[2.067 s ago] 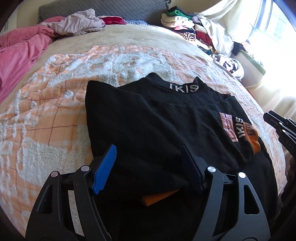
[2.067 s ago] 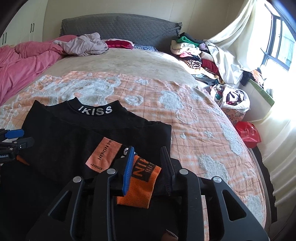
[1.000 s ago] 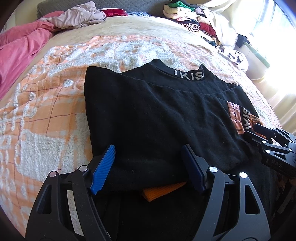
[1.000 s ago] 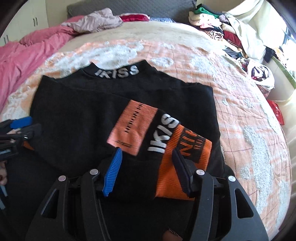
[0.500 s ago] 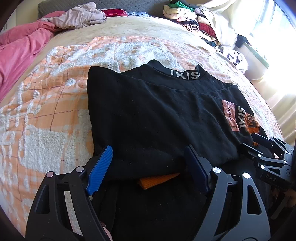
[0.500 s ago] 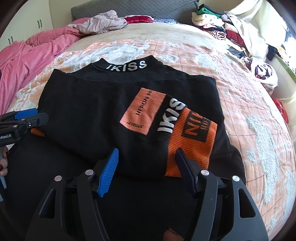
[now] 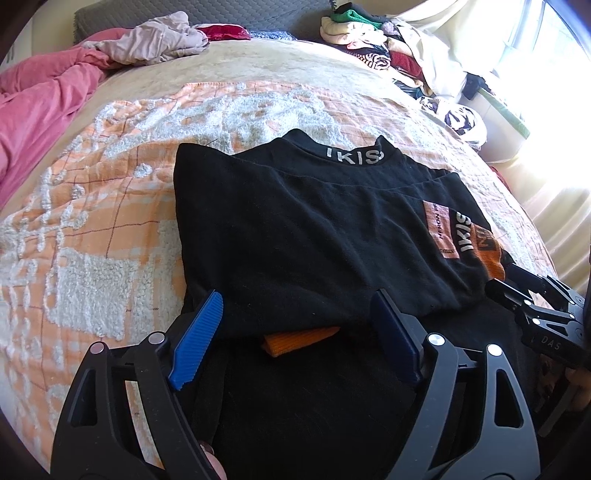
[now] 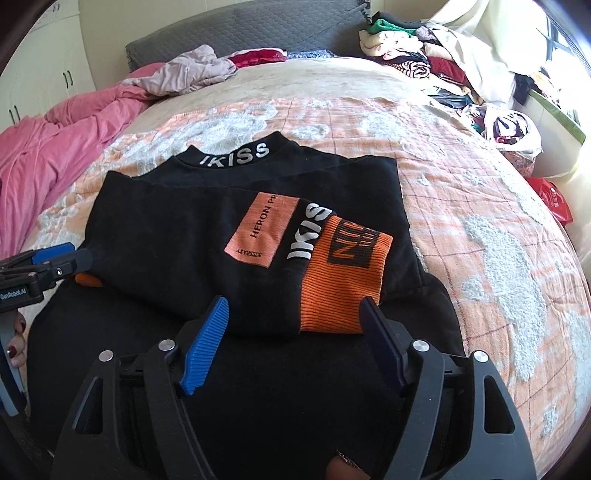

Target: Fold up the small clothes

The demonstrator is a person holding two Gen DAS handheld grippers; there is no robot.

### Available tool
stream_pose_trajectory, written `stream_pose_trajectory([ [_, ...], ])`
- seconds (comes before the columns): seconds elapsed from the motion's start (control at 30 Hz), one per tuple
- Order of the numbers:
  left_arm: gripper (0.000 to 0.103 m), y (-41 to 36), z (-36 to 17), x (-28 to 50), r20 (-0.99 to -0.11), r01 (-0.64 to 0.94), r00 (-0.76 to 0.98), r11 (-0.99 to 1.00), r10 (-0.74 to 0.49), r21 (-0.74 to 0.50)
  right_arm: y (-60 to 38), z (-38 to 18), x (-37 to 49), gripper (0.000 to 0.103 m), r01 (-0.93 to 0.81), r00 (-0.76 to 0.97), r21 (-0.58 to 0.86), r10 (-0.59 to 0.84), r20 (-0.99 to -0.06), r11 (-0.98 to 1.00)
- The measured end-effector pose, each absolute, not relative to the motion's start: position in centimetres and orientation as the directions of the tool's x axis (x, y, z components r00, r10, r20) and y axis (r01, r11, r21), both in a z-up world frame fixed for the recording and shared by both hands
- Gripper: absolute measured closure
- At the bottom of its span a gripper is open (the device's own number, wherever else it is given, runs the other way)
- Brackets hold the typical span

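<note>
A black sweater [image 7: 295, 221] with a white-lettered collar [image 8: 236, 157] lies flat on the orange and white blanket [image 7: 92, 229]. Both sleeves are folded across its body. The right sleeve's orange cuff [image 8: 343, 280] rests on top, and the other orange cuff [image 7: 299, 339] peeks from under the fold. My left gripper [image 7: 297, 306] hovers at the fold's near edge. Its jaws are opening, wide apart on either side of that cuff, and the pads do not press the cloth. My right gripper [image 8: 293, 306] is also opening, just short of the top cuff and free of it.
A pink duvet [image 8: 55, 147] lies at the far left and a beige garment [image 8: 188, 74] near the grey headboard [image 8: 240, 33]. Piled clothes [image 8: 424, 55] fill the far right corner. A red bag [image 8: 550, 199] sits off the bed's right side.
The right gripper let go of the orange cuff, leaving the sleeve laid across the sweater. Both grippers widened their jaws and drew back a little toward the near edge.
</note>
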State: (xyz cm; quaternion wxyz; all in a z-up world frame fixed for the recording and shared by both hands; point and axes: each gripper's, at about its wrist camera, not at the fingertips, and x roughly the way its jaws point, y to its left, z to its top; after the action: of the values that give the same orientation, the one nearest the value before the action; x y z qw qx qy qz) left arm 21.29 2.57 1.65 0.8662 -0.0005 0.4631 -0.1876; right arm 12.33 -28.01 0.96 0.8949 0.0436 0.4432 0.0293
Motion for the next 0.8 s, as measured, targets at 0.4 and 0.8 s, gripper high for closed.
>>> stream_pose_trajectory([
  [0.4, 0.018, 3.9, 3.8, 20.8, -0.769, 0.302, 0.54, 0.931, -0.343, -0.204, -28.1, 3.6, 10.7, 0.016, 0.006, 0.68, 0.156, 0.11, -0.725, 0.988],
  [0.8, 0.01, 6.0, 6.5, 19.9, -0.726, 0.264, 0.598, 0.939, -0.34, -0.223, -27.5, 6.4, 9.7, 0.006, -0.018, 0.725, 0.17, 0.13, -0.677, 0.985],
])
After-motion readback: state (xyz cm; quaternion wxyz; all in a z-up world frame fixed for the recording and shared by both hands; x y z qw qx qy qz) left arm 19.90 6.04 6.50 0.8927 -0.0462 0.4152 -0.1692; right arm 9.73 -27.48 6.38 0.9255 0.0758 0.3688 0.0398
